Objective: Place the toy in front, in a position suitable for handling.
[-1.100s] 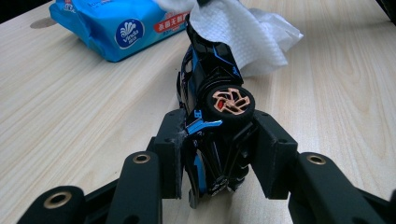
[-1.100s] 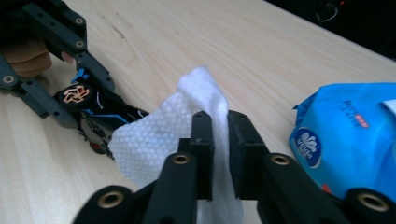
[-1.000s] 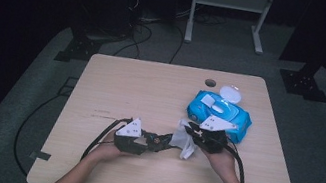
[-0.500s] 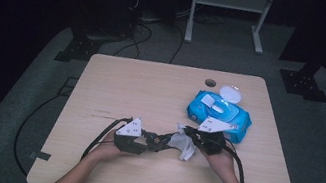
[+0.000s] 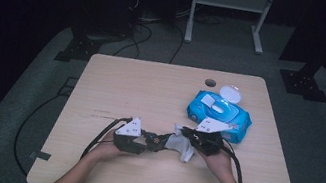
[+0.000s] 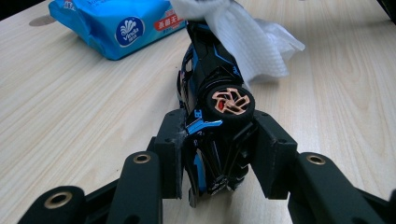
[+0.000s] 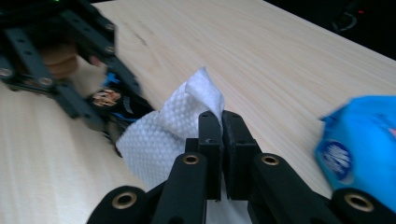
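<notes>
Near the table's (image 5: 116,88) front edge in the high view, your left gripper (image 5: 141,141) and right gripper (image 5: 188,137) meet over the toy car (image 5: 156,141) and wipe (image 5: 180,146); wiping looks underway, the amount cleaned unclear. In the left gripper view, your jaws clamp the toy car's rear, its nose hidden under the wipe, the wipes pack (image 6: 116,23) cut off. In the right gripper view, your jaws have just closed and pinch the wipe against the blurred car

high: above, looking down | claw cams: close (share table (image 5: 151,89))
</notes>
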Demonstrator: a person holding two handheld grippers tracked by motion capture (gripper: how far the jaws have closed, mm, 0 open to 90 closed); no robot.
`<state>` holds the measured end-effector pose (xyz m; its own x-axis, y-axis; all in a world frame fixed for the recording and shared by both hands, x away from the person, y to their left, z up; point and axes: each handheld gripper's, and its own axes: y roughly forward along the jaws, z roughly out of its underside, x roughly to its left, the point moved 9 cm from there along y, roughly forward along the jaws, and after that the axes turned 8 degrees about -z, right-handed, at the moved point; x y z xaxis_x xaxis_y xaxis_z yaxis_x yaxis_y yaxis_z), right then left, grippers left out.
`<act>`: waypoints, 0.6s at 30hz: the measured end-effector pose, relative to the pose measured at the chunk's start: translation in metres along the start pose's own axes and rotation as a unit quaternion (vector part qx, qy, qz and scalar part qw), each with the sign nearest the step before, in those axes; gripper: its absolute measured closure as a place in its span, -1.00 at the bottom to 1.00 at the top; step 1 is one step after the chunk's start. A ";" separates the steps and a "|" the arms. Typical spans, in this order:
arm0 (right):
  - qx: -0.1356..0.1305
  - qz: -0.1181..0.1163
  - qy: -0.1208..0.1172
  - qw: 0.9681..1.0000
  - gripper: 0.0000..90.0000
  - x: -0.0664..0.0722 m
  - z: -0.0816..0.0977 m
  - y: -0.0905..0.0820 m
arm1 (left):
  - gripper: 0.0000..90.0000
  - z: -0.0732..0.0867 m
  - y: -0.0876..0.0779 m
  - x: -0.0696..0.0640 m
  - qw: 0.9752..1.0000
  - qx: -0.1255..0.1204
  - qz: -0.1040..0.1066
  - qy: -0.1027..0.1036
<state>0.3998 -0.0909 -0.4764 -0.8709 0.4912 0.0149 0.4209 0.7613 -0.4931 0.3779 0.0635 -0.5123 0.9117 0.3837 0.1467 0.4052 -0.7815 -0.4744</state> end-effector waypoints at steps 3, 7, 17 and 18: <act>-0.004 0.004 0.018 1.000 0.92 -0.008 0.005 -0.007 | 0.31 0.001 -0.002 0.001 1.000 0.002 0.003 -0.001; -0.010 -0.011 0.018 1.000 0.92 -0.001 0.003 -0.004 | 0.31 0.001 -0.002 -0.001 1.000 0.001 0.014 -0.003; -0.006 -0.020 -0.001 1.000 0.92 0.008 -0.002 0.002 | 0.32 0.002 -0.008 -0.001 1.000 0.006 0.028 0.005; -0.007 -0.012 0.004 1.000 0.93 0.003 -0.001 -0.002 | 0.32 0.003 -0.009 0.000 1.000 0.008 0.029 0.007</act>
<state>0.3968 -0.0910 -0.4749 -0.8787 0.4761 0.0340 0.4036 0.7791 -0.4797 0.3743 0.0718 -0.5107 0.9346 0.3310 0.1298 0.3503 -0.7945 -0.4960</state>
